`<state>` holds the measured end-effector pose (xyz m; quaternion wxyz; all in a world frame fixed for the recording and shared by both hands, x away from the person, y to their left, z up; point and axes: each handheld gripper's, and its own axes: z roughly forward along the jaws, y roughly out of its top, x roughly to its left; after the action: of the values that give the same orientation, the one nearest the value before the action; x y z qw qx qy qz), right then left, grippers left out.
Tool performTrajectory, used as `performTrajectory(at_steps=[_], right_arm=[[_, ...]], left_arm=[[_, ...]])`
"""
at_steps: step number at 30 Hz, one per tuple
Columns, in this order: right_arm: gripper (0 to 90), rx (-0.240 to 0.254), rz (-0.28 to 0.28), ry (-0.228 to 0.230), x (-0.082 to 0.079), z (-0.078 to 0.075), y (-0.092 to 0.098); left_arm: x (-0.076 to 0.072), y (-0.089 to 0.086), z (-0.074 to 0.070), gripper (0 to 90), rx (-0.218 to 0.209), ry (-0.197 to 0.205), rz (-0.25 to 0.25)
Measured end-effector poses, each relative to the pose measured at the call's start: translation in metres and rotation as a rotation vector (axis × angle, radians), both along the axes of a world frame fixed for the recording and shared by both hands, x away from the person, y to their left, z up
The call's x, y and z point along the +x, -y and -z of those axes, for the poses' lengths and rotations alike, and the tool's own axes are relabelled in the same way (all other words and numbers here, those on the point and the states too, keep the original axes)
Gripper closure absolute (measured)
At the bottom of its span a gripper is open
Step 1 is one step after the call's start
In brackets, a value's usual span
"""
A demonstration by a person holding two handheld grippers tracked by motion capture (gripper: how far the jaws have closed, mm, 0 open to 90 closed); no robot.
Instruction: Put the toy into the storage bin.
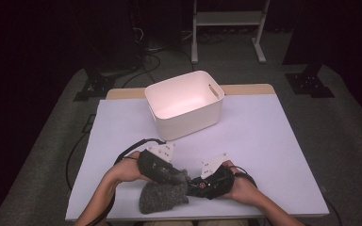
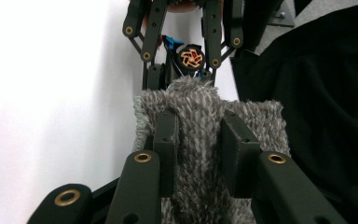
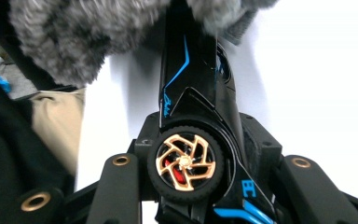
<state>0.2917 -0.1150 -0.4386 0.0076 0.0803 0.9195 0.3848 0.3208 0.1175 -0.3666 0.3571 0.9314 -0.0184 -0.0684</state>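
A glossy black toy car with blue trim and a copper-spoked wheel (image 3: 185,161) is being wiped or wrapped with a shaggy grey pile cloth (image 2: 200,140) near the front edge of the white-covered table (image 1: 264,141). The cloth is pinched between the narrowly set jaws of the left gripper (image 2: 200,144), a raised fold of its fur standing up between the pads. The car is clamped across its body, at the wheel, by the half-closed jaws of the right gripper (image 3: 200,154), its nose pushed under the cloth's fringe. Whether the cloth is being rubbed along the car or drawn over it cannot be settled from these angles.

The step in hand appears to be the meeting of cloth and car; the next move would call for a steady hold on the hard, slippery shell while the soft, yielding pile is drawn along it. A smooth white plastic bin with cut-out handles (image 1: 214,101) is seen empty farther back on the table.
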Motion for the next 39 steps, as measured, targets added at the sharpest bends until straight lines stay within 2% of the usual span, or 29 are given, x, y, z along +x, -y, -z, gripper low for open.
performTrajectory(at_steps=[4,6,8,12,14,17,19,21,22,23,25,28,33,34,35,37,39], right_arm=[[56.2,0.017,0.032,-0.01,0.011,0.002,0.006],[56.0,0.022,0.034,-0.025,0.013,0.003,0.006],[55.6,0.024,0.037,-0.022,0.012,0.003,0.006],[46.3,0.043,0.049,-0.023,0.011,0.001,0.013],[45.1,0.051,0.053,-0.016,0.009,-0.001,0.02],[45.8,0.053,0.07,-0.031,0.008,-0.001,0.031],[46.4,0.055,0.089,-0.047,0.007,0.0,0.036],[51.7,0.065,0.105,-0.072,0.008,0.002,0.039],[55.3,0.073,0.102,-0.075,0.008,0.001,0.039],[55.8,0.075,0.107,-0.073,0.007,0.001,0.039],[56.3,0.07,0.096,-0.062,0.006,0.001,0.039],[56.8,0.071,0.091,-0.057,0.005,0.001,0.038],[56.9,0.072,0.085,-0.029,0.003,0.001,0.036],[56.9,0.071,0.086,-0.028,0.003,0.001,0.036],[56.9,0.073,0.083,-0.021,0.003,0.001,0.035],[56.9,0.079,0.086,-0.018,0.003,0.002,0.034],[56.9,0.081,0.088,-0.011,0.002,0.002,0.033]], left_arm=[[0.005,0.006,0.004,70.3,0.017,0.005,-0.018],[0.007,0.009,0.008,70.3,0.034,0.013,-0.018],[0.007,0.011,0.01,71.2,0.031,0.016,-0.013],[0.004,0.01,0.01,71.4,0.037,0.033,-0.012],[0.003,0.01,0.009,71.4,0.042,0.044,-0.009],[0.003,0.011,0.009,71.7,0.044,0.046,-0.015],[0.005,0.012,0.008,72.8,0.056,0.003,-0.041],[0.006,0.013,0.007,72.7,0.061,-0.003,-0.057],[0.006,0.014,0.006,71.8,0.067,0.015,-0.084],[0.006,0.015,0.005,71.8,0.072,0.018,-0.081],[0.003,0.019,0.004,71.8,0.065,0.054,-0.085],[0.003,0.027,0.004,75.2,0.056,0.07,-0.074],[0.001,0.048,0.002,78.9,0.059,0.09,-0.01],[0.001,0.048,0.002,79.2,0.059,0.09,-0.01],[0.001,0.058,0.001,79.2,0.061,0.092,0.021],[0.003,0.069,0.001,79.2,0.063,0.086,0.049],[0.004,0.078,0.003,79.2,0.058,0.071,0.056]])
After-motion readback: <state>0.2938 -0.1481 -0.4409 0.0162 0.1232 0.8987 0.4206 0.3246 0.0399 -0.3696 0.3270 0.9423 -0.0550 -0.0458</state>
